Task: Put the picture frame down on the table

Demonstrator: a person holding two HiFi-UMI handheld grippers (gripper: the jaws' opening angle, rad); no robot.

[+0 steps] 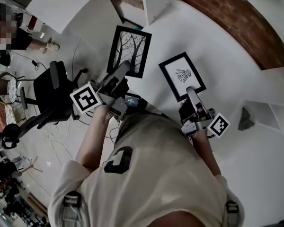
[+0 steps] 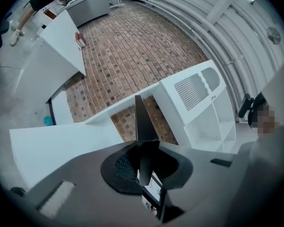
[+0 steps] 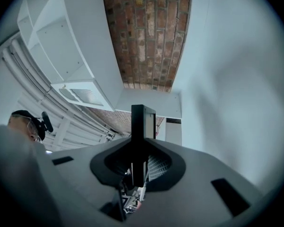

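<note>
Room: brick wall (image 1: 236,22) at 1 o'clock, white table (image 1: 227,65) beneath it.
Left gripper (image 1: 124,69): jaws nearly closed, clamping the tree picture frame (image 1: 129,51) edge-on, 12 o'clock.
Right gripper (image 1: 191,90): jaws narrow, pinching the small picture frame (image 1: 182,75), 1 o'clock.
</note>
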